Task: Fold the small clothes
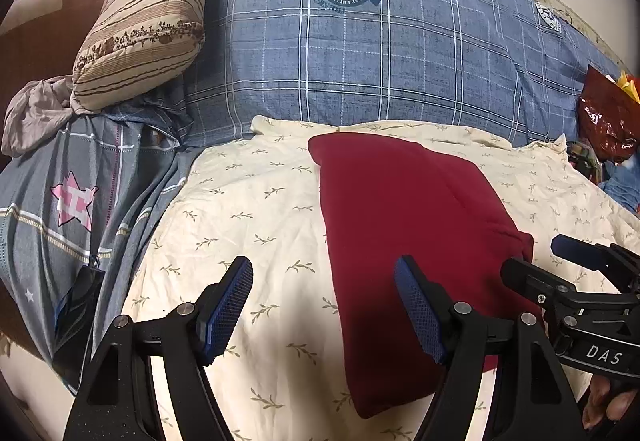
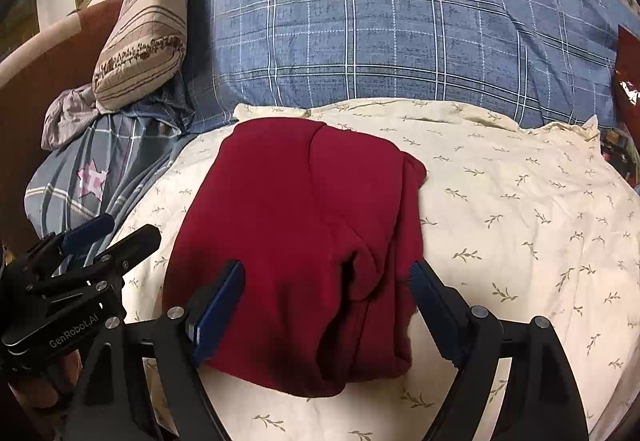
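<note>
A dark red garment (image 2: 296, 225) lies folded into a thick oblong on the cream leaf-print sheet (image 2: 520, 209). My right gripper (image 2: 326, 267) hovers open over the garment's near end, one finger on each side of the fold, and the pads are not pressing it. In the left wrist view the same garment (image 1: 400, 225) lies to the right. My left gripper (image 1: 323, 265) is open above the sheet (image 1: 248, 209) at the garment's left edge and holds nothing. Each gripper also shows at the edge of the other's view: the right gripper (image 1: 536, 253) and the left gripper (image 2: 128, 227).
A big blue plaid pillow (image 1: 360, 53) lies across the back. A striped beige pillow (image 1: 148, 9) leans at the back left, over a crumpled grey cloth (image 1: 36, 113) and grey star-print bedding (image 1: 72, 201). A shiny red bag (image 1: 604, 121) sits at the right.
</note>
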The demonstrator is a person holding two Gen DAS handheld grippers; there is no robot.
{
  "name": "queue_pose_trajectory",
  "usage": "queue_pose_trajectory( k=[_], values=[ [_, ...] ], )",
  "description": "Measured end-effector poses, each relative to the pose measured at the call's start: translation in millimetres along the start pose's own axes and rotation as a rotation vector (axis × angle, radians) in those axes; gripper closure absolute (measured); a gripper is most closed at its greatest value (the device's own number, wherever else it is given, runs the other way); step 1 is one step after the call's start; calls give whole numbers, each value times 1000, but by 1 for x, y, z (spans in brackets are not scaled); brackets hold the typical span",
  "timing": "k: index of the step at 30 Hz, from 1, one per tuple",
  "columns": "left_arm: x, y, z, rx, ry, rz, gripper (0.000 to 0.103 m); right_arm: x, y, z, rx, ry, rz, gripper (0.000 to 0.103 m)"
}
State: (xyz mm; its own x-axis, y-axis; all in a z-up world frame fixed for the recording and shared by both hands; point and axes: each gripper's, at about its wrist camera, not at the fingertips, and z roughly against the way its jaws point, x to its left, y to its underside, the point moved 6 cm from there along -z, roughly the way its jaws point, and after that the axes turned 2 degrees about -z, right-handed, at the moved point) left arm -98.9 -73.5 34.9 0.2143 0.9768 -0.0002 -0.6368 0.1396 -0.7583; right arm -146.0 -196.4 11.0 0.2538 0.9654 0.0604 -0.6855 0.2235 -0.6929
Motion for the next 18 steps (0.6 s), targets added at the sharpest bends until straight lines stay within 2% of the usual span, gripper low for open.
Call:
queue_pose_trajectory(
  k=[18],
  values=[
    [0, 0, -8, 6, -12, 6, 30, 7, -3, -5, 5, 2, -1, 17]
  ],
)
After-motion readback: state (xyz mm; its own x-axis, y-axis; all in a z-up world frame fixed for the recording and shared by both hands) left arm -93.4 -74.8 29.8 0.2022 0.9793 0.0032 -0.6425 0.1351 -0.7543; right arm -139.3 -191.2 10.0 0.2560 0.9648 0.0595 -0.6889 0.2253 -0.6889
